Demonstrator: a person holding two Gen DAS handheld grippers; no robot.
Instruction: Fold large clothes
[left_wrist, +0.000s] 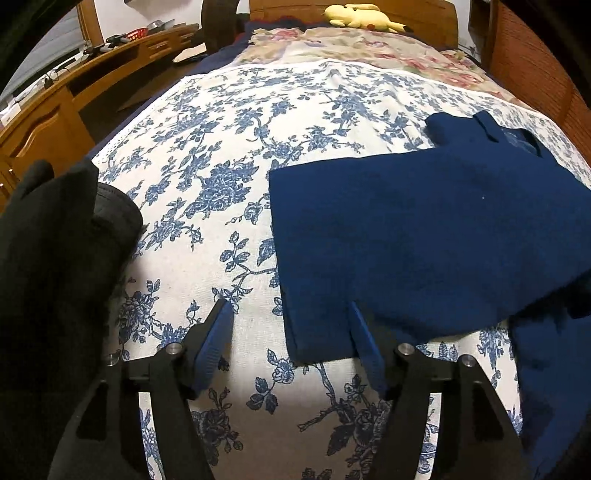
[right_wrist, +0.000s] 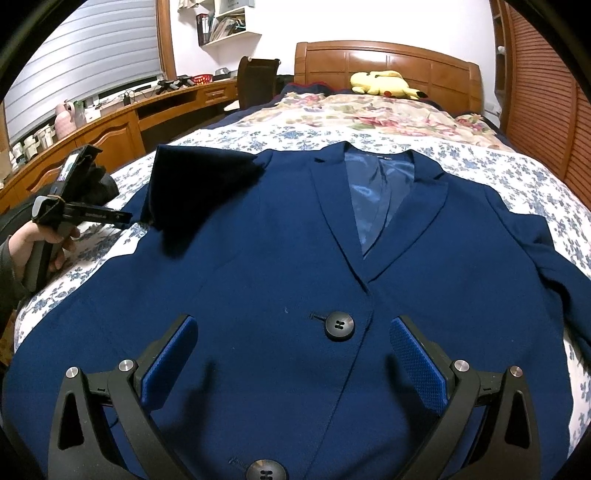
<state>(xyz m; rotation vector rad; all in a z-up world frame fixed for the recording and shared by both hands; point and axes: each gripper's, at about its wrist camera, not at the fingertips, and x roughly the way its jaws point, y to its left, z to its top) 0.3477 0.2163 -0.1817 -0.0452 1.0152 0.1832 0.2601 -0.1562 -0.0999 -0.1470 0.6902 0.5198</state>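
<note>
A navy blue blazer (right_wrist: 280, 266) lies face up on the bed, lapels and shiny lining showing, two black buttons down the front. Its left sleeve (right_wrist: 199, 184) is folded in over the chest. In the left wrist view the folded sleeve (left_wrist: 406, 236) lies flat, its cuff near my fingers. My left gripper (left_wrist: 291, 314) is open and empty, its right fingertip at the cuff edge; it also shows in the right wrist view (right_wrist: 122, 218) beside the blazer's left shoulder. My right gripper (right_wrist: 293, 332) is open and empty, hovering over the upper button (right_wrist: 339, 324).
The blue-flowered white bedspread (left_wrist: 207, 155) covers the bed. A black garment (left_wrist: 55, 258) lies at the left edge. A yellow plush toy (right_wrist: 382, 84) lies by the wooden headboard. A wooden desk (right_wrist: 122, 125) runs along the left, a slatted wardrobe (right_wrist: 543, 92) at the right.
</note>
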